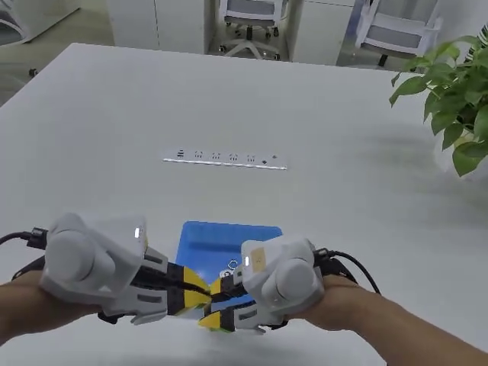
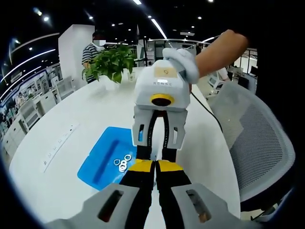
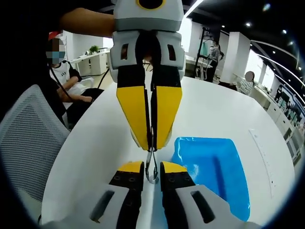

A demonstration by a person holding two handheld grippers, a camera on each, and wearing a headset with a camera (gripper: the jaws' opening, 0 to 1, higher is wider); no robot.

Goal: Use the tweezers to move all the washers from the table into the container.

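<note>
In blue tray [image 2: 101,160]: washers [image 2: 123,163] | left gripper [image 2: 154,165] clamps tweezers [image 3: 151,172] | right gripper [image 3: 152,167] grip unclear

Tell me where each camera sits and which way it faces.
Head view: on the headset, facing forward and down over the table; left gripper, right gripper and forearms show.
Left gripper view: rides the left gripper, facing the right gripper; own fingers below.
Right gripper view: rides the right gripper, facing the left gripper holding tweezers; own fingers below.
Shared: both gripper views show the blue tray.
</note>
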